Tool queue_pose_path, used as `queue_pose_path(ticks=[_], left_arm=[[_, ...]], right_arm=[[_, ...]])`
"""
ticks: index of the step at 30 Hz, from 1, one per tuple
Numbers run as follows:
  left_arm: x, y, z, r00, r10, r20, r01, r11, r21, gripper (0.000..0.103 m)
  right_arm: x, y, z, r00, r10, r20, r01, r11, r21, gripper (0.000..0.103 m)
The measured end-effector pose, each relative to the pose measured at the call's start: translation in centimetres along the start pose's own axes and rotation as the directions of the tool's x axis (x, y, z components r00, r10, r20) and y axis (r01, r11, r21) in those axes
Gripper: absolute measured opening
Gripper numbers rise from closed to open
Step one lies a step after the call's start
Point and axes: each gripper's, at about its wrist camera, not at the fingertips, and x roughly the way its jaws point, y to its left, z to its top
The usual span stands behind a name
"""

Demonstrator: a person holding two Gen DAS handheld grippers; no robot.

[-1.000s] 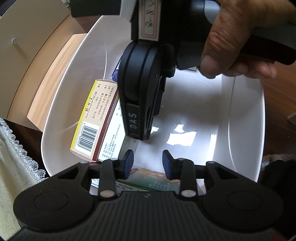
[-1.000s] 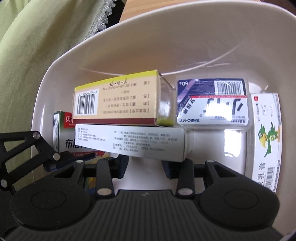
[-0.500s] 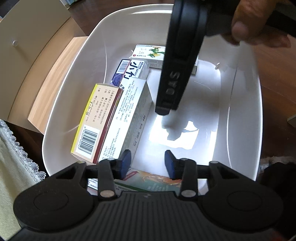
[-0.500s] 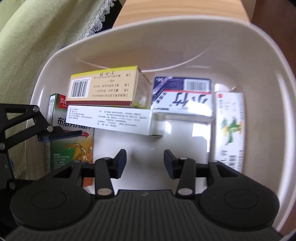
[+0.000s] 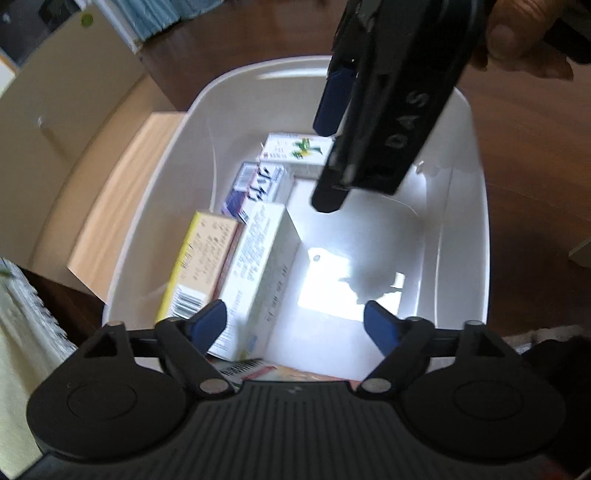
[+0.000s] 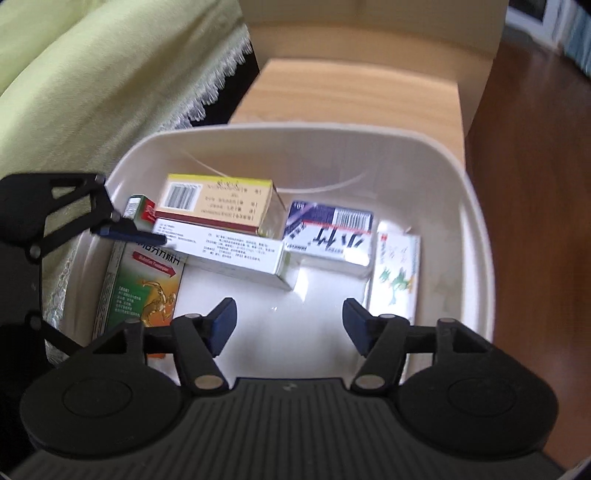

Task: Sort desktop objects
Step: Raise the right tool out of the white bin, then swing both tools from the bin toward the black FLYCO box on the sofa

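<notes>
The left gripper [image 5: 293, 325] hangs over the near end of a white tub [image 5: 469, 236], its blue-padded jaws spread wide after just opening, with nothing pinched between them; only the bright tub floor shows in the gap. The right gripper [image 6: 289, 325] hovers above the same tub [image 6: 476, 229], jaws likewise just opened and parted, empty, with bare floor between the pads. In the left wrist view it appears as a black body marked "DAS" [image 5: 384, 122] held by a hand [image 5: 524, 33] at the top edge.

All the boxes lie flat inside the tub. In the right wrist view, a long white box [image 6: 229, 254] printed with small dark text lies with its long axis across the picture, sloping slightly down toward the right. Behind it, touching, a yellow-topped box [image 6: 218, 203] with a maroon band and a barcode runs roughly parallel. To the left, a green box with an orange figure and a red arrow [image 6: 144, 280] runs its long axis toward the camera, partly under the white box's end. Right of the white box sits a blue-and-white box [image 6: 328, 236] with a barcode and large dark characters. Against the right wall a pale box with a green bird drawing [image 6: 397, 273] points lengthwise toward the camera.

A yellow-green fringed cloth [image 6: 92, 81] lies left of the tub, a light wooden surface [image 6: 354, 96] behind it, and dark wood [image 6: 535, 184] to the right.
</notes>
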Motion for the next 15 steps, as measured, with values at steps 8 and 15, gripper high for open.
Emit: queue_pose_path(ticks=[8,15], left_arm=[[-4.3,2.0,-19.6,0.998,0.060,0.029,-0.061,0.998,0.027,0.101],[-7.4,3.6,-21.1,0.987,0.154,0.054,-0.151,0.987,-0.060,0.102]], right_arm=[[-3.8,-0.3,-1.2,0.996,-0.031,0.088,0.034,0.999,-0.034,0.076],[-6.5,-0.1,-0.8,0.990,-0.047,0.134,0.056,0.996,-0.062,0.083]])
